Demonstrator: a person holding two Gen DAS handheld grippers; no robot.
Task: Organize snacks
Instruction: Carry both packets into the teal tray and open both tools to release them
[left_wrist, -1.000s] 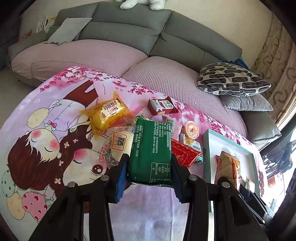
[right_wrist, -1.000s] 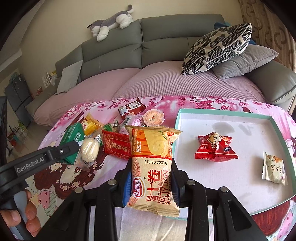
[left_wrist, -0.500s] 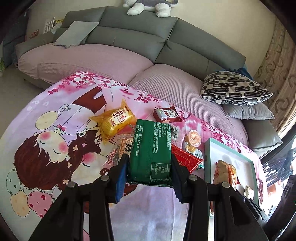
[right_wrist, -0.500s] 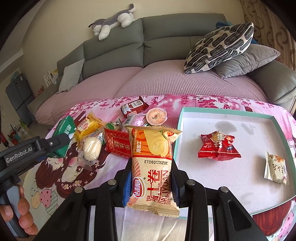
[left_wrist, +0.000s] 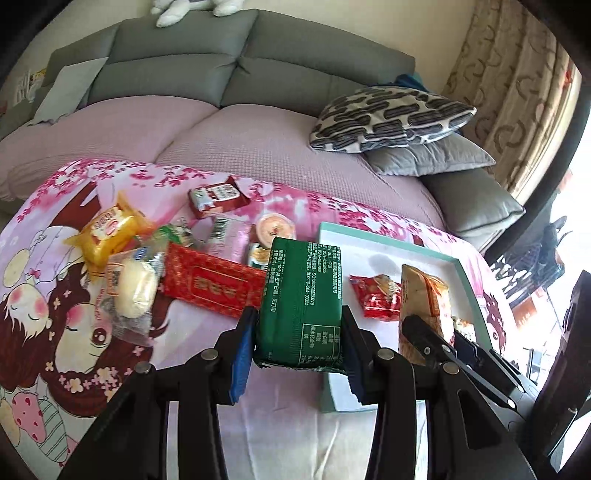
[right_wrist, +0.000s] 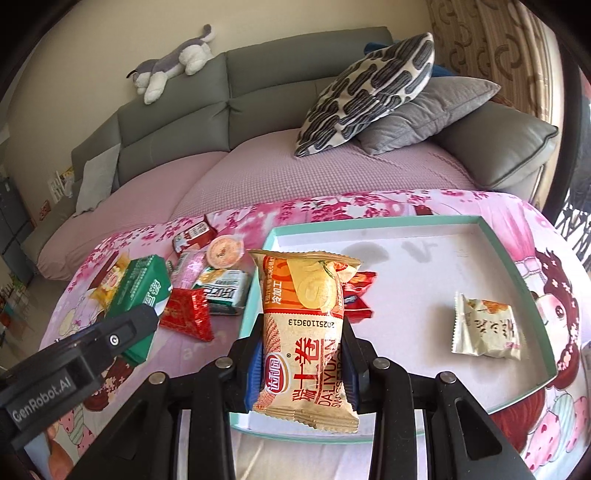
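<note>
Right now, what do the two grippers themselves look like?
Both are matte black plastic. The left gripper and right gripper each have two angular arms with round silver pivot bolts and blue pads lining the jaws. The left one's side carries white "GenRobot.AI" lettering.

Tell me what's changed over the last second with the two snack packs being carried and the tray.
Both carried packs have moved toward the tray: the green pack now overlaps its left edge, and the orange roll pack hangs above its floor. Nothing was released. The red packet and pale packet in the tray stayed put.
</note>
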